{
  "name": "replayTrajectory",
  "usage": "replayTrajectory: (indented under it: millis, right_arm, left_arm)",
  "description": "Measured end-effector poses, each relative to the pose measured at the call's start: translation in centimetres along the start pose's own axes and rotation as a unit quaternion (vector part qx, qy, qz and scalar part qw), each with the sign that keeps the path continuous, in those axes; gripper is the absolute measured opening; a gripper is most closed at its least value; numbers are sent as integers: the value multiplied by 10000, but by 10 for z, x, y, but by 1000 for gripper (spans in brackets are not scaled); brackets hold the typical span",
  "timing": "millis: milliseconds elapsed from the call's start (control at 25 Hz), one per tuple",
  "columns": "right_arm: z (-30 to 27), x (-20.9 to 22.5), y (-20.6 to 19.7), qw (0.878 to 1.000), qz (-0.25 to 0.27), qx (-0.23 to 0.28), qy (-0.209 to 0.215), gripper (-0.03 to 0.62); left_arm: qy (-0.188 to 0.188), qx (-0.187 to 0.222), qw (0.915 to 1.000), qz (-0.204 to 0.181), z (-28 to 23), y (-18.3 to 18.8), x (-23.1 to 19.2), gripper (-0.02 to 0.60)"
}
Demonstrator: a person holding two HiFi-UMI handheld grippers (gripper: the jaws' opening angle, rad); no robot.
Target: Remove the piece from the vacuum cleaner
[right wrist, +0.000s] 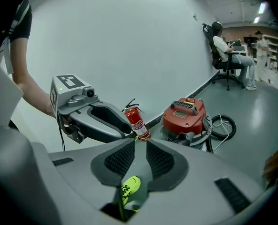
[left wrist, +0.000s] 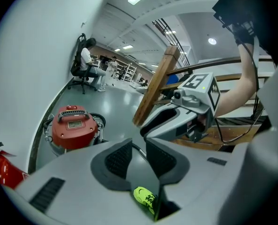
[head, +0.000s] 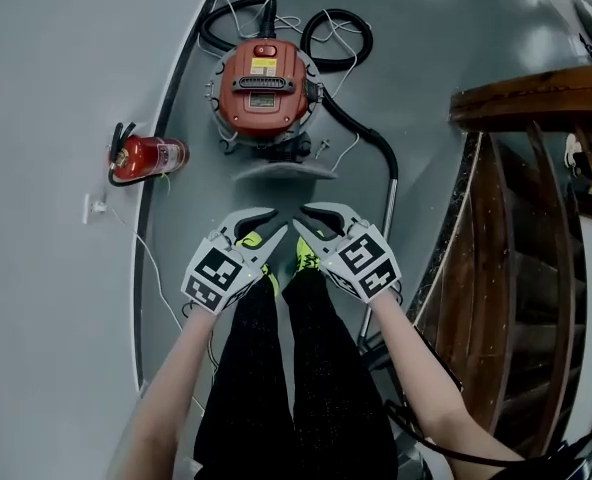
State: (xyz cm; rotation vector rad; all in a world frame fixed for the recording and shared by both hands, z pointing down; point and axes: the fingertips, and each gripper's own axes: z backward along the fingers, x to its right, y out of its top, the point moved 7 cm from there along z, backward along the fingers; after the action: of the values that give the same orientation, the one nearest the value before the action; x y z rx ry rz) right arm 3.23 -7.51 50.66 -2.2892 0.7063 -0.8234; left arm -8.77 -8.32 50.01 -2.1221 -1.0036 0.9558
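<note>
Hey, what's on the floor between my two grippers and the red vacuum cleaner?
Head view: a flat grey piece lies on the floor close to the vacuum cleaner, ahead of the left gripper and right gripper.

To your left a red fire extinguisher (head: 154, 155) stands upright at the foot of the pale wall (head: 36, 88). On your right a dark wooden handrail (head: 536, 93) curves over its balusters (head: 488, 258). Your yellow-green shoes (head: 306, 256) rest on the glossy grey floor (head: 426, 58). Far down the room a person (right wrist: 225, 45) sits on a black office chair (right wrist: 208, 36), with shelving (left wrist: 129, 71) beyond.
</note>
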Motion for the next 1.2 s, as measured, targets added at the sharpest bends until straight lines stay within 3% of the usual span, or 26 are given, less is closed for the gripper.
replayTrajectory:
  millis: [360,1200]
  right_arm:
    - [-32,34,-20,9996,181,-126,-190,134]
    - [-98,91,-55,9934,850,-695,-319,198]
  left_arm:
    - [-11,-111,9996,-251,-36,-19,-30,160]
    - [111,-448,9972,-584,-99,-62,-93,216]
